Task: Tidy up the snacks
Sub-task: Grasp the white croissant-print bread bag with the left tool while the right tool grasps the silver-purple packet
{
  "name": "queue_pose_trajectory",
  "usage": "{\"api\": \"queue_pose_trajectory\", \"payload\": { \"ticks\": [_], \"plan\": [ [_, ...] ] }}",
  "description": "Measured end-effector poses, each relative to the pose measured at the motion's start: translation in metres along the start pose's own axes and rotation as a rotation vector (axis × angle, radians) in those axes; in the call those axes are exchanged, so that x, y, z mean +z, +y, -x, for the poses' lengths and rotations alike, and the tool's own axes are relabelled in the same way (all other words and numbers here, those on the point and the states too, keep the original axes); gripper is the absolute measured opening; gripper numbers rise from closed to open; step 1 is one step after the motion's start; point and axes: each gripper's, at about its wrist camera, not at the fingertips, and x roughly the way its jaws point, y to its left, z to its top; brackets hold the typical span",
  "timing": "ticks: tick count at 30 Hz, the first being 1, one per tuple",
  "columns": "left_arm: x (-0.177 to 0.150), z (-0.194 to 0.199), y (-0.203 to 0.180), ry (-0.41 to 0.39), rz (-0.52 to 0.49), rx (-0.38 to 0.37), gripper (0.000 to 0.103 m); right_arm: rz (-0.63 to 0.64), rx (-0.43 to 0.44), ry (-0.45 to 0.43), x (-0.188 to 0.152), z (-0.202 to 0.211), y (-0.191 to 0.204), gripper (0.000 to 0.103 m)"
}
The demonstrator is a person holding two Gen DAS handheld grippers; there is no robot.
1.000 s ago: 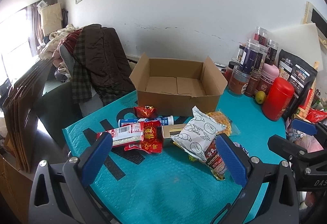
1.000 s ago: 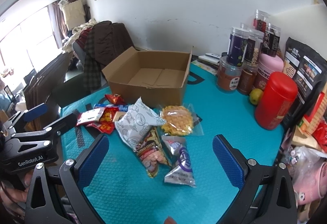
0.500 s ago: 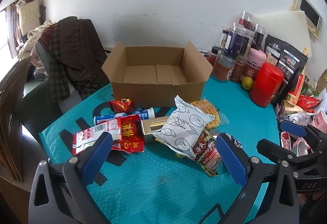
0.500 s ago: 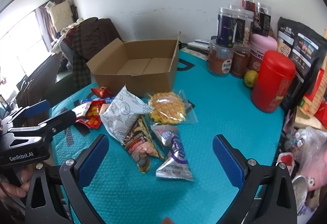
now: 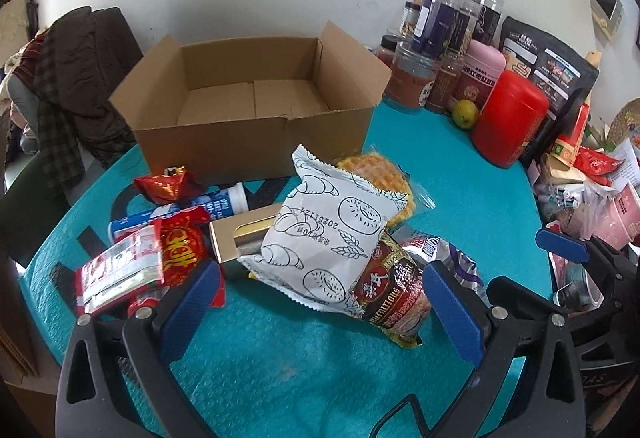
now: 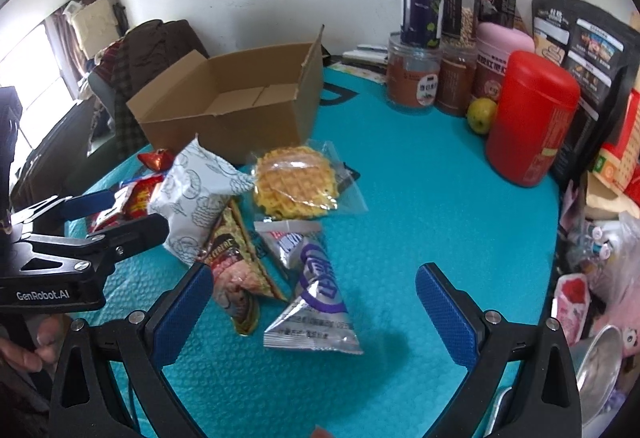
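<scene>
Since the earlier frames we had brought both grippers lower and closer to the heap of snacks, so the packets loomed larger in both wrist views and the open brown cardboard box (image 5: 256, 106) sat nearer ahead; nothing in the heap itself had shifted.

Our left gripper (image 5: 320, 302) hung with its jaws spread wide and empty, just in front of the white pillow packet printed with pastry drawings (image 5: 324, 234), which lay on the near side of the box. Our right gripper (image 6: 314, 308) was equally wide and empty, poised over the silver and purple triangular pouch (image 6: 316, 302), farther from the box than anything else in the heap. The box held nothing yet, so we judged the sorting had barely begun.

The risks we saw came from the overlap. The white packet rested across the gold rectangular carton (image 5: 244, 234) and the dark red and gold cereal sachet (image 5: 392, 290); closing on it low could have pinched a neighbour too, or dragged it out from underneath. The round yellow waffle in its clear bag (image 6: 298, 182), just in front of the box, looked brittle, and a firm squeeze might have cracked it. The slick foil pouch could have slid out of a shallow grip. With both grippers near each other over one pile on the teal bubble-textured surface (image 6: 420, 222), they might also have collided. A careless lift toward the box could have clipped its raised flaps.
</scene>
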Motion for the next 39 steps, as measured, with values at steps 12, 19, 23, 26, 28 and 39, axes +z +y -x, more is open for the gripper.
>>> {"api": "queue_pose_trajectory", "payload": {
  "ticks": [12,19,23,26,28,39],
  "plan": [
    [0.013,-0.040,0.007,0.041,-0.058,-0.040,0.100,-0.059,0.017,0.118,-0.004,-0.043,-0.012,0.081],
    [0.014,-0.053,0.011,0.040,-0.078,-0.077,0.071,-0.072,0.024,0.182,-0.004,-0.065,-0.015,0.065],
    [0.014,-0.051,0.011,0.034,-0.092,-0.078,0.060,-0.060,0.040,0.203,-0.007,-0.072,-0.012,0.044],
    [0.013,-0.045,0.013,0.038,-0.088,-0.091,0.057,-0.054,0.033,0.203,-0.011,-0.072,-0.008,0.036],
    [0.010,-0.041,0.015,0.048,-0.079,-0.102,0.057,-0.057,0.033,0.196,-0.014,-0.068,-0.006,0.035],
    [-0.025,-0.013,0.035,0.154,-0.058,-0.128,0.057,-0.081,0.023,0.165,-0.045,-0.028,0.007,0.032]
  ]
}}
